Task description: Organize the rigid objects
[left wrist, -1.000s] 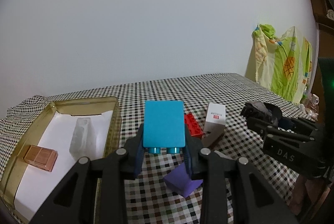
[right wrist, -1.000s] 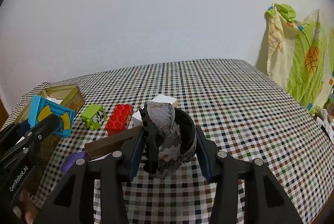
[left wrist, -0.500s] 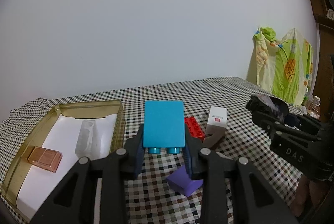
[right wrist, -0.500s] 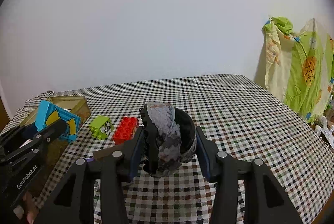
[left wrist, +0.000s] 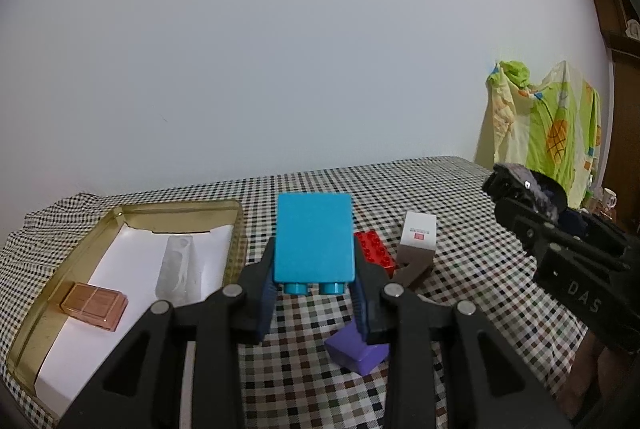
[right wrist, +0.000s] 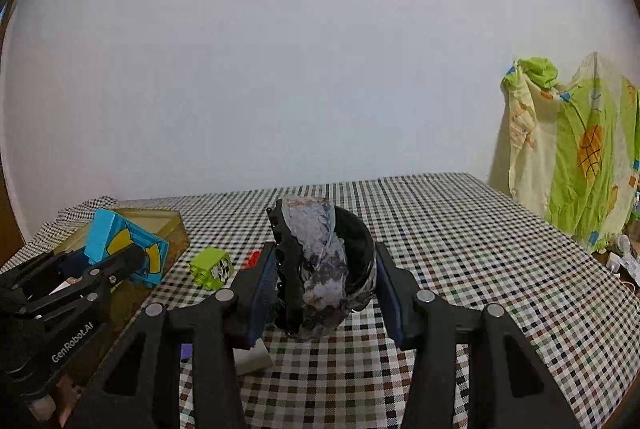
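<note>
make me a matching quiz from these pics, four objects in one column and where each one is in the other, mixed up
Objects:
1. blue block
2. grey marbled hair claw
3. copper-coloured case
4. lime green block

Places:
A. lying in the gold tray
B. on the checked tablecloth, beside the tray
C. clamped in the right hand-held gripper
D. clamped in the left hand-held gripper

Pairs: 1-D, 2-C, 3-A, 4-B
</note>
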`<state>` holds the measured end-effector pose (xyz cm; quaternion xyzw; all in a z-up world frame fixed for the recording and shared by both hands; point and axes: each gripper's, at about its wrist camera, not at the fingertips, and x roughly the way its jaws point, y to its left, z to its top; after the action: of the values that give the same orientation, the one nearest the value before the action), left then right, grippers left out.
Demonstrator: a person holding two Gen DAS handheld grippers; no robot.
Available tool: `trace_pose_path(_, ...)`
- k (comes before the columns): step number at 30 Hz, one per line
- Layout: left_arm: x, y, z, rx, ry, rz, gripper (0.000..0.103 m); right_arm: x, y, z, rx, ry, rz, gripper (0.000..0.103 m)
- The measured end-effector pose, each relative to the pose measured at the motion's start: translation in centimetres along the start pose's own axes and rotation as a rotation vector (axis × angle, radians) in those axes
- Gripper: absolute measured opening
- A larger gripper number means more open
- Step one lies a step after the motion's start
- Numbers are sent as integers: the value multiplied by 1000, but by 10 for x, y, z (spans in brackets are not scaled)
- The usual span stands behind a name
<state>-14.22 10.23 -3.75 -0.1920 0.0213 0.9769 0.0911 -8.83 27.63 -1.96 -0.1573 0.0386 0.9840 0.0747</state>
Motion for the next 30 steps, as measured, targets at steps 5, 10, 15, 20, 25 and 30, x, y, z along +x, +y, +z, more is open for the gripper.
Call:
trace_pose_path(5,-4,1,-1,-3,-17,8,30,-5,4,1,-9,-32,-3,49)
trace_pose_path(10,-6,3,-2,-2,-28,10,30,-10,6,1,-15,-50,-7,49)
trace_pose_path(15,-8,5,-2,-7,-32,12,30,-14,4,1,-6,-58,-6,49)
trace_pose_path(20,-9,7,-2,-11,-37,13,30,-16,5,2,1,-66,0,49)
trace_pose_path(25,-11,9,-3,-17,-40,15,30,-15,13,1,-11,-68,6,49)
trace_pose_path(30,-16,11,-4,-18,-50,25,30,-18,19,1,-9,-74,15,49)
